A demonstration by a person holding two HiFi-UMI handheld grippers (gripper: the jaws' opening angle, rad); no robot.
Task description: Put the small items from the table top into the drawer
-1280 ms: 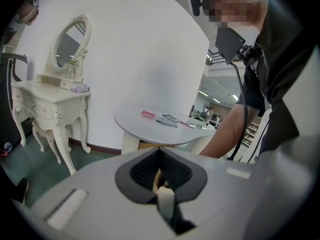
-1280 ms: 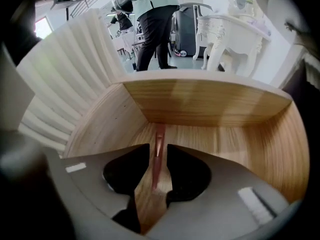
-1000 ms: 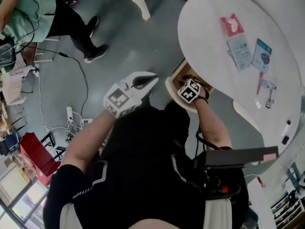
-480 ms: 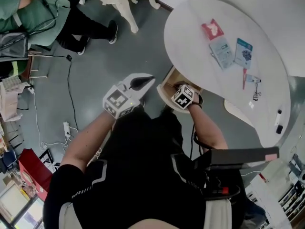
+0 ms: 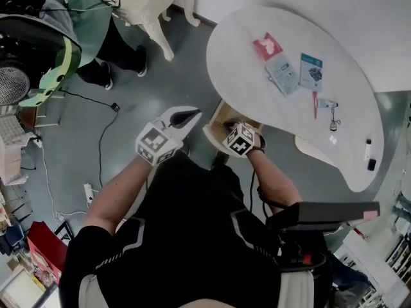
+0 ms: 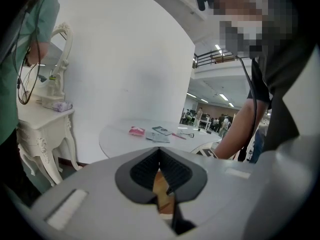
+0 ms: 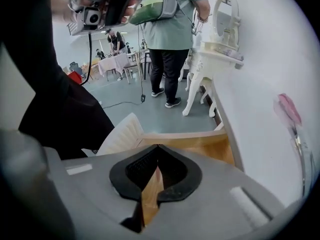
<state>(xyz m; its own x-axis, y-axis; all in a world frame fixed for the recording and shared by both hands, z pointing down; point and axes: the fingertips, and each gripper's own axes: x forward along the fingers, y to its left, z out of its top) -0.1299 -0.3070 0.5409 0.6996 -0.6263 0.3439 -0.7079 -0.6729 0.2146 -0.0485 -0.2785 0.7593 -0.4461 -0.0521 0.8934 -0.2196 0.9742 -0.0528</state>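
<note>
On the white oval table (image 5: 244,56) lie a red packet (image 5: 268,46), a grey packet (image 5: 283,74), a blue card (image 5: 311,68), a red pen (image 5: 315,104) and a small key clip (image 5: 331,113). Two small dark and white items (image 5: 369,156) sit near its right end. The wooden drawer (image 5: 221,122) stands pulled out under the table's near edge. My right gripper (image 7: 157,148) is shut and empty over the drawer, its marker cube (image 5: 241,139) above the drawer front. My left gripper (image 5: 187,115) hangs shut and empty left of the drawer, over the floor.
A white ornate dresser (image 5: 151,2) stands at the back left, with a person in green (image 7: 172,29) beside it. Cables (image 5: 106,124) trail over the grey floor. A black device (image 5: 324,213) hangs at my right hip.
The head view has swung, so table and drawer slid left in the picture. Both grippers keep about the same places relative to the drawer, and both stay shut.
</note>
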